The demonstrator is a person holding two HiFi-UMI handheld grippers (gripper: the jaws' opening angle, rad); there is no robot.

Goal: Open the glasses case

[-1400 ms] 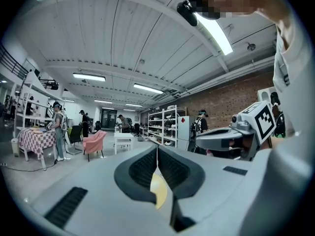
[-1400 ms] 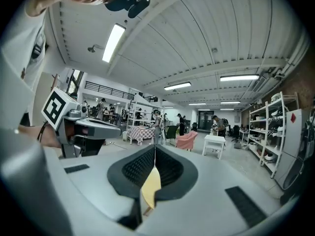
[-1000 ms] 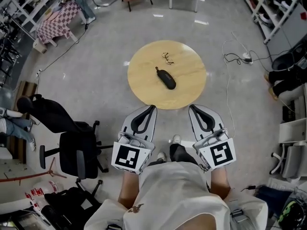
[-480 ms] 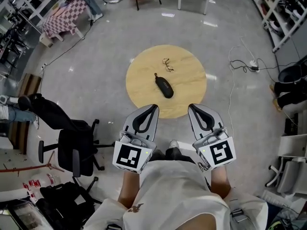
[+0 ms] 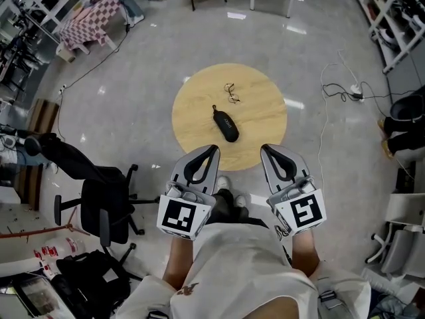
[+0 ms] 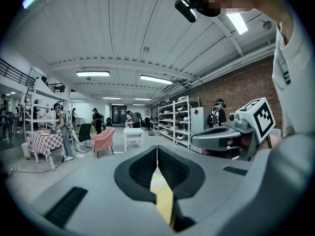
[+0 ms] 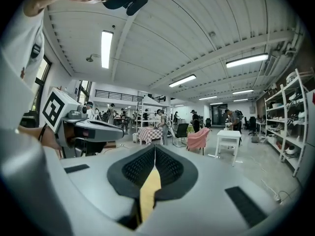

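A black glasses case [image 5: 226, 124] lies closed near the middle of a round wooden table [image 5: 259, 121], with a pair of glasses [image 5: 232, 92] beyond it. My left gripper [image 5: 211, 150] and right gripper [image 5: 267, 149] are held side by side near my body, just short of the table's near edge. Both are shut with nothing between the jaws. In the left gripper view the left gripper [image 6: 157, 147] points level across the room, as does the right gripper [image 7: 155, 148] in its own view; the table shows only as a yellow sliver between the closed jaws.
A black office chair [image 5: 99, 198] stands to the left of me. White cables and a power strip [image 5: 355, 88] lie on the floor right of the table. Shelving [image 6: 177, 122], a pink chair [image 7: 199, 139] and people stand farther off in the hall.
In the head view the table and case have slid slightly away and left as I moved. Both grippers keep their pose, shut.
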